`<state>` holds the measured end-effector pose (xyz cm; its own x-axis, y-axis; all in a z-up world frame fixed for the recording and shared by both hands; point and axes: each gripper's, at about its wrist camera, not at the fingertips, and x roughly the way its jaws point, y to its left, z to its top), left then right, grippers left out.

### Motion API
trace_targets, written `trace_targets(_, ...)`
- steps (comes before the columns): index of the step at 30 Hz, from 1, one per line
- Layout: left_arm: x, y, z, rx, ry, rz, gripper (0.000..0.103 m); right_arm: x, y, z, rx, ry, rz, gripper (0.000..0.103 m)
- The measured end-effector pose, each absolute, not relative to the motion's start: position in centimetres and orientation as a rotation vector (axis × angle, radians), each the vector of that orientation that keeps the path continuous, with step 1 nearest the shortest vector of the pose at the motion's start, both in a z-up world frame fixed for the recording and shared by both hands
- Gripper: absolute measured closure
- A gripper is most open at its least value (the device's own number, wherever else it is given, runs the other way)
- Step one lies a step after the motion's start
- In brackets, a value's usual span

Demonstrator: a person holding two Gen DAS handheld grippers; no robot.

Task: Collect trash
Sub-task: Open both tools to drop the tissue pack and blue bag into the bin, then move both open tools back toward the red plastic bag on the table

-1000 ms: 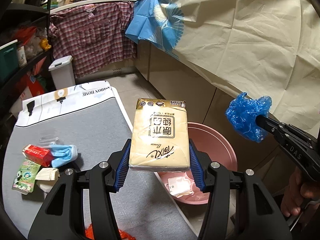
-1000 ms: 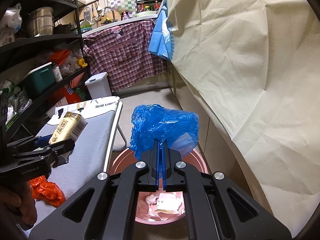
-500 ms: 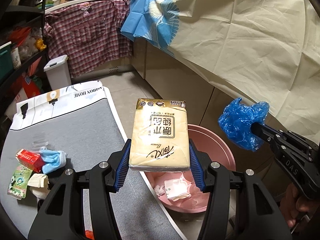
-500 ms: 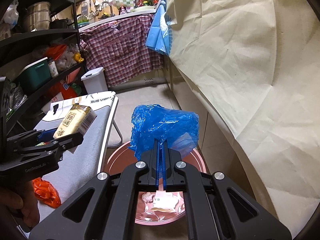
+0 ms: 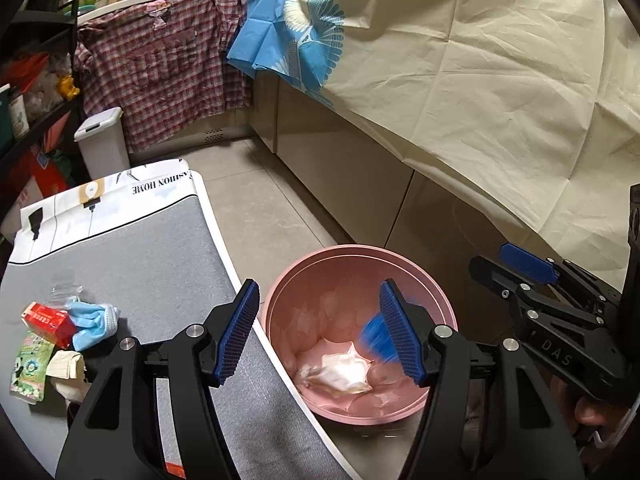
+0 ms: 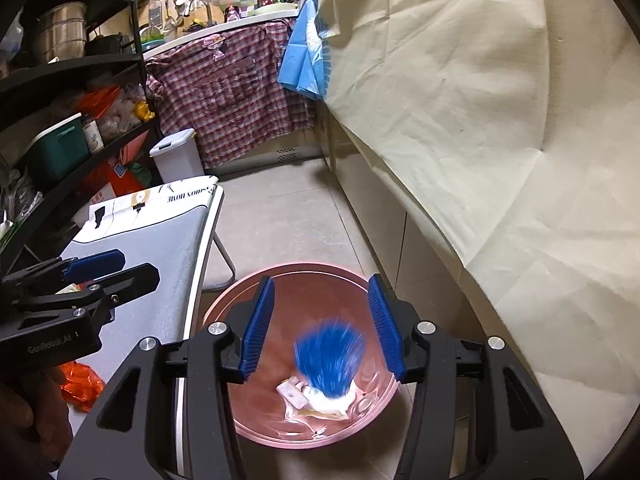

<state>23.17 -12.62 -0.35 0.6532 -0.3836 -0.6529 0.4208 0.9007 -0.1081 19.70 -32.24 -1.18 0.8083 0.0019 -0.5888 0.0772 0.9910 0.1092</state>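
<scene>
trash from our left wrist view: our left hand-held gripper (image 5: 318, 330) gapes wide with nothing between its pads, above a pink basin (image 5: 400, 264) on the floor beside the counter (image 5: 140, 252). from the right wrist, our right hand-held gripper (image 6: 322, 326) is spread apart too, a blurred blue bag (image 6: 330, 354) inside the basin (image 6: 260, 420).

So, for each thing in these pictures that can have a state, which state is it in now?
left tool: open, holds nothing, above the basin edge.
right tool: open, holds nothing, over the basin.
blue plastic bag: loose, motion-blurred, falling into the basin.
pink basin: upright on the floor, holds white trash.
white bin: lid closed.
blue face mask: crumpled, on the board.
red box: lying on the board beside the mask.
</scene>
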Motion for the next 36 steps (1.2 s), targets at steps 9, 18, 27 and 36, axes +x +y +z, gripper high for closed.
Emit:
trace_targets(9, 22.2, -11.4, 0.5, 0.055, 0.698, -0.453, 0.042, 18.6, -31.0, -0.6, 0.080, 0.581, -0.014, 0.053)
trace_targets(18, 21.1, -7.2, 2.0, 0.023, 0.667, -0.393, 0.042, 17.1, -28.9, 0.0, 0.040, 0.539, 0.038, 0.053)
trace_targets(27, 19.8, -1.6, 2.9, -0.007, 0.648, -0.317, 0.048, 16.2, -25.3, 0.6, 0.032, 0.523, 0.128, 0.053)
trace_targets(36, 18.0, 5.1, 2.7, -0.024, 0.638, -0.225, 0.060, 15.0, -18.5, 0.0, 0.021, 0.533, 0.300, 0.053)
